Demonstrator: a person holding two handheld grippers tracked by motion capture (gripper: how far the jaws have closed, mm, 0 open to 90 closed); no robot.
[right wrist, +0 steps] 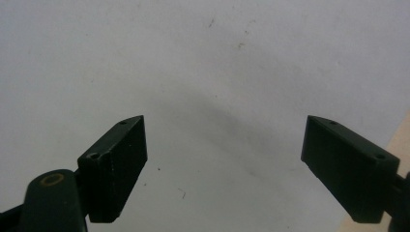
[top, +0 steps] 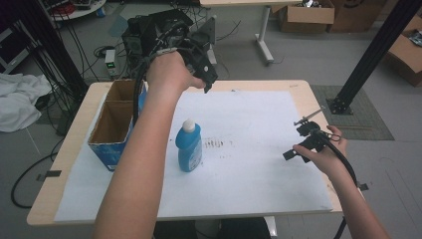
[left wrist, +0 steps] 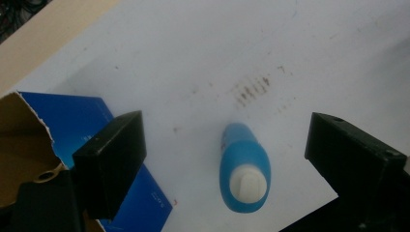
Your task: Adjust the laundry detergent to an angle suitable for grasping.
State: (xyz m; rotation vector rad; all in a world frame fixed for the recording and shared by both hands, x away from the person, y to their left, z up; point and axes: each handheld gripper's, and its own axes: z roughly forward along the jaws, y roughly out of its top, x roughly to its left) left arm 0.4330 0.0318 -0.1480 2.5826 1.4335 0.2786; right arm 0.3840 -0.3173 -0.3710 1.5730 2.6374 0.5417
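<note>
A blue bottle [top: 189,149] with a white cap stands upright on the white sheet [top: 249,169], left of its middle. My left gripper [top: 204,74] is held high above the table's far side, behind the bottle. In the left gripper view it [left wrist: 225,145] looks down on the bottle [left wrist: 244,174], which shows well below and between the two open jaws, untouched. My right gripper [top: 297,137] rests low over the sheet's right side, apart from the bottle. In the right gripper view it [right wrist: 225,145] is open, with bare sheet between its jaws.
An open blue cardboard box [top: 112,124] stands at the table's left edge, just left of the bottle, and shows too in the left gripper view [left wrist: 29,145]. Faint brown marks [top: 216,144] stain the sheet beside the bottle. Wooden table edge [top: 308,99] borders the sheet.
</note>
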